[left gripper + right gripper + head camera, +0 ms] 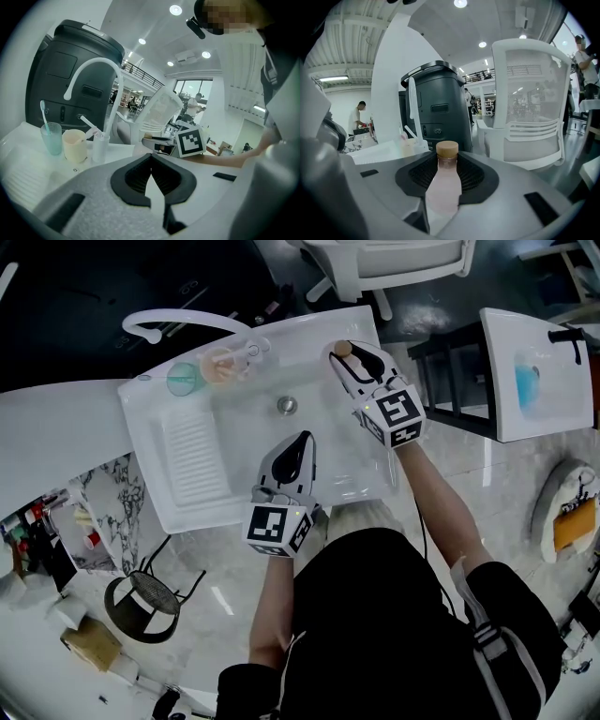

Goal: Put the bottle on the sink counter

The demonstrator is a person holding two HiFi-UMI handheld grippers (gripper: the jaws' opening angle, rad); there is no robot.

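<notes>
A pale pink bottle (443, 187) with a tan cap stands upright between the jaws of my right gripper (447, 164), whose pads press on its sides. From above, the bottle's cap (343, 349) shows at the back right corner of the white sink (150, 418), with the right gripper (345, 357) around it. Whether the bottle's base touches the counter is hidden. Over the front of the basin, my left gripper (302, 439) points toward the drain (287, 405). In its own view the left gripper (151, 169) is shut with nothing in it.
A white curved faucet (178, 320) rises at the sink's back left, beside a teal cup (183, 379) and a cream cup (220, 365). A ribbed drainboard (195, 460) fills the sink's left side. A white chair (394, 263) stands behind the sink, a black stool (141, 606) at the front left.
</notes>
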